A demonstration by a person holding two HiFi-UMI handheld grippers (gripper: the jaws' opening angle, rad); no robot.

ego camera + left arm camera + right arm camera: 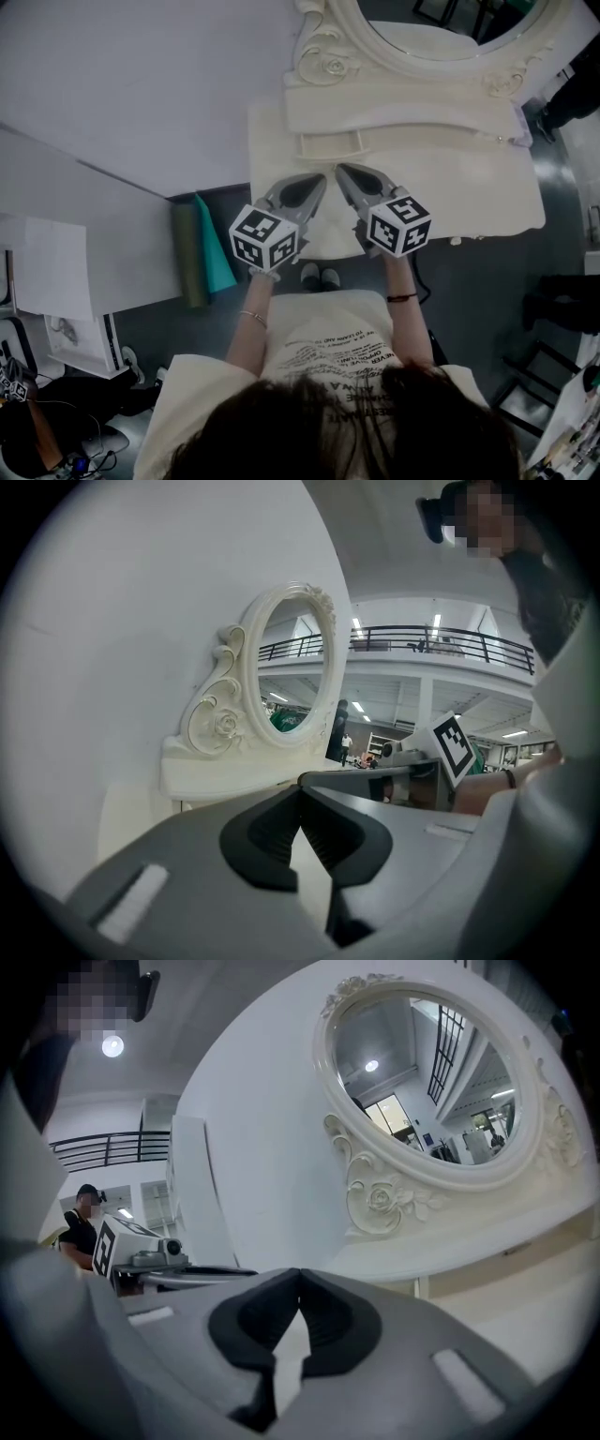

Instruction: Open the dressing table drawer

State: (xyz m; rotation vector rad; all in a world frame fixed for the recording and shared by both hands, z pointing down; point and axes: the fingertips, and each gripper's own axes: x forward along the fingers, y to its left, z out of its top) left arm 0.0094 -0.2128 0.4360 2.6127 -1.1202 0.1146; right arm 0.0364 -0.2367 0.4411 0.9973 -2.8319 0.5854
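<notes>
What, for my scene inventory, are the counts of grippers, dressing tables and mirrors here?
Grippers: 2 (left gripper, right gripper)
Dressing table: 1
Mirror: 1
Total: 4

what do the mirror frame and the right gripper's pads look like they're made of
Mirror frame: probably painted wood or moulded resin; cream satin coat, carved rose and scrolls with soft highlights. The pads of the right gripper: likely rubber or soft plastic; black, matt, no glare. Neither can be settled by look alone.
</notes>
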